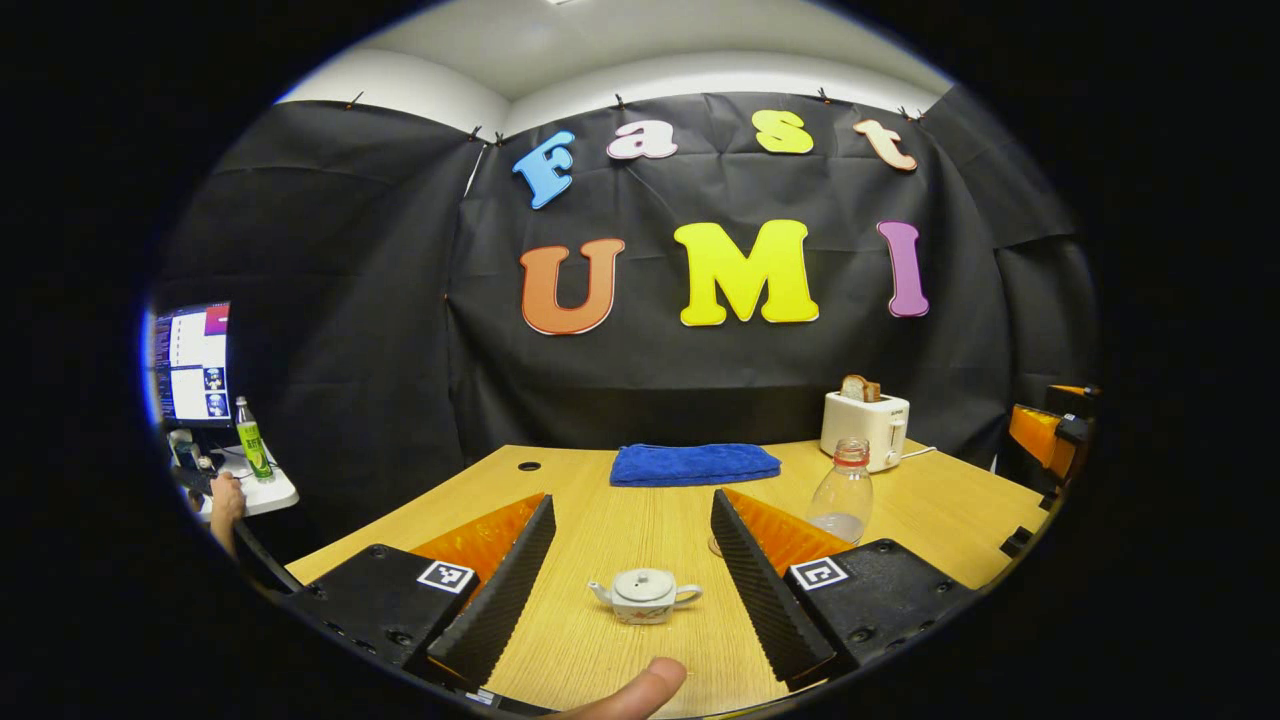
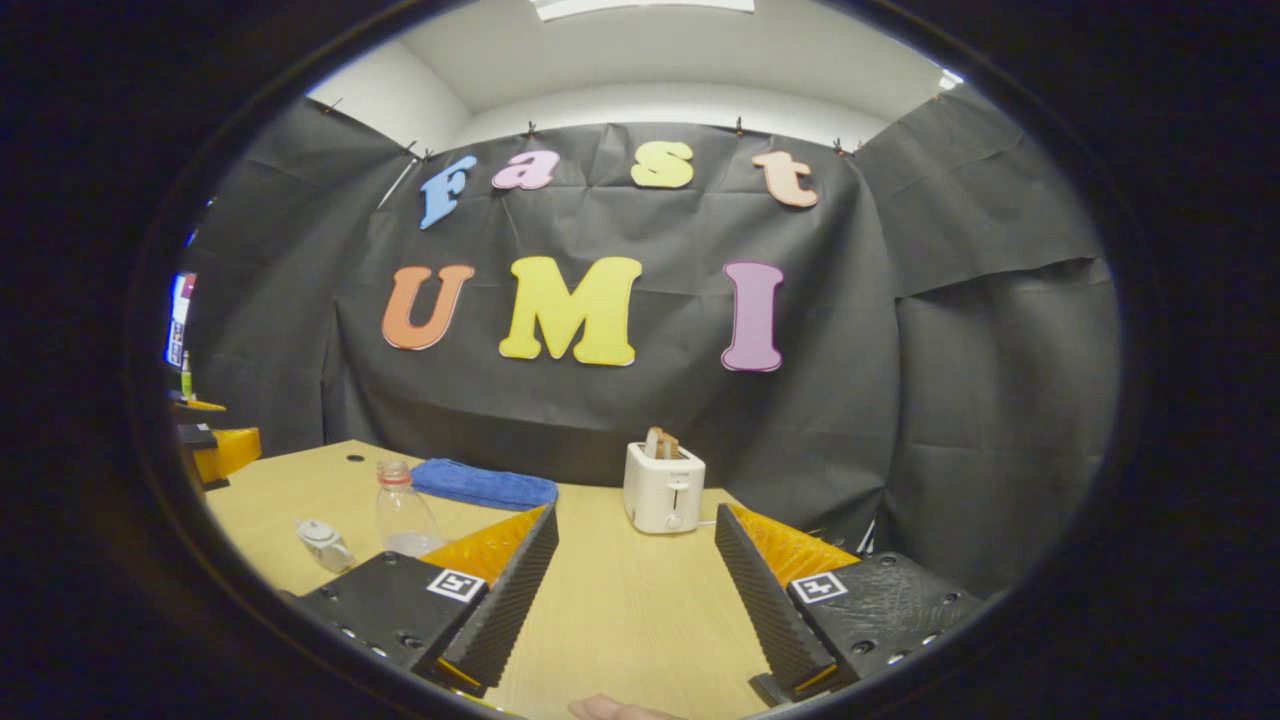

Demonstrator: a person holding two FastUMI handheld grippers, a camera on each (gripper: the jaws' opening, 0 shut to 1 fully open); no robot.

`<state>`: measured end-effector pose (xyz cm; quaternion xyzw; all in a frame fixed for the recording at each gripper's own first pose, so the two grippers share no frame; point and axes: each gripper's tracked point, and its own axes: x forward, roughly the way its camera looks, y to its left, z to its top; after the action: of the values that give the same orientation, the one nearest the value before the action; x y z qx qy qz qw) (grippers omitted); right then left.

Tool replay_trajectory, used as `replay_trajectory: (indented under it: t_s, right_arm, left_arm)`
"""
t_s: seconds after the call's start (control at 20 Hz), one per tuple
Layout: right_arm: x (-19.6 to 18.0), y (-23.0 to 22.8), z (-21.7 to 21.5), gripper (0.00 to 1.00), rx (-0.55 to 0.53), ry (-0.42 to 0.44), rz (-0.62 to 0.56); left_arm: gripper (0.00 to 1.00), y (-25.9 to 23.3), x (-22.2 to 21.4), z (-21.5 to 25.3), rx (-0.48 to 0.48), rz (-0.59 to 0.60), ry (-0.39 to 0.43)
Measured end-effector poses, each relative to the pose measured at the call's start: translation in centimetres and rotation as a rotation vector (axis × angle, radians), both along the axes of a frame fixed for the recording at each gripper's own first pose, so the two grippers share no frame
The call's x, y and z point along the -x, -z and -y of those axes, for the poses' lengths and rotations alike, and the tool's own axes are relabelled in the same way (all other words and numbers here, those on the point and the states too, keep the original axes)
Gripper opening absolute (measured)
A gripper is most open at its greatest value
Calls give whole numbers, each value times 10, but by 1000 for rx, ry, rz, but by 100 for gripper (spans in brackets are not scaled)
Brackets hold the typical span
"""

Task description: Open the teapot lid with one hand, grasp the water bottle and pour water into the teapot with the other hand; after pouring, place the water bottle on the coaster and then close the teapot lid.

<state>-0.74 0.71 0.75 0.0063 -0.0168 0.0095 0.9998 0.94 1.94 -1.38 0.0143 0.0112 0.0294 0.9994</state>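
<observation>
Teapot: the small white teapot [image 1: 645, 595] sits upright on the wooden table [image 1: 620, 520], lid [image 1: 644, 582] still on, spout one way and handle the other. It looks ceramic, so hard, glazed, probably slippery and breakable.
Lid hold: the little knob on top of the lid seems the only place to pinch; a light, centred grip is likely needed.
Water bottle: the clear plastic bottle [image 1: 842, 493] stands behind the teapot and off to its handle side, cap on, with only a little water at the bottom. Judged light, thin-walled and easy to dent; the mid-body looks the safest hold.
Coaster: a pale disc shows at the bottle's foot, partly hidden; whether the bottle stands on it cannot be told.
Left gripper [image 1: 635, 590]: jaws spread wide, holding nothing, the teapot framed between them but ahead of the tips.
Right gripper [image 2: 635, 590]: jaws parted and empty, well to the side of the teapot.
Around: a folded blue towel [image 1: 695, 464] and a white toaster [image 1: 866, 428] with bread lie far behind the teapot, not in the way.
</observation>
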Motion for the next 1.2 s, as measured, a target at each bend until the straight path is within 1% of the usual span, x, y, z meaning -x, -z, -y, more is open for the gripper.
replay_trajectory:
  t_s: [0.4, 0.6, 0.75, 0.85, 0.95, 1.05, 1.2]
  right_arm:
    - [-3, 3, 2, 95, -5, 3, -15]
    - [-4, 4, -1, 95, 2, -1, -12]
    - [-6, 5, -1, 95, 7, 0, -11]
    - [-7, 7, -3, 95, 11, 0, -14]
    - [-9, 11, -5, 95, 20, -2, -19]
    - [-11, 13, -9, 95, 30, -5, -23]
    - [-11, 15, -12, 95, 42, -8, -24]
  left_arm:
    - [98, 8, -9, -4, -14, -20, -5]
    - [98, 14, -25, 1, 23, 6, 28]
    - [98, 32, -48, 2, 36, 18, 48]
    - [99, 47, -65, -3, 22, 27, 51]
    - [99, 73, -79, -5, 6, -10, 53]
    - [99, 97, -88, -8, 25, -66, 45]
    - [99, 116, -93, -3, 20, -104, 54]
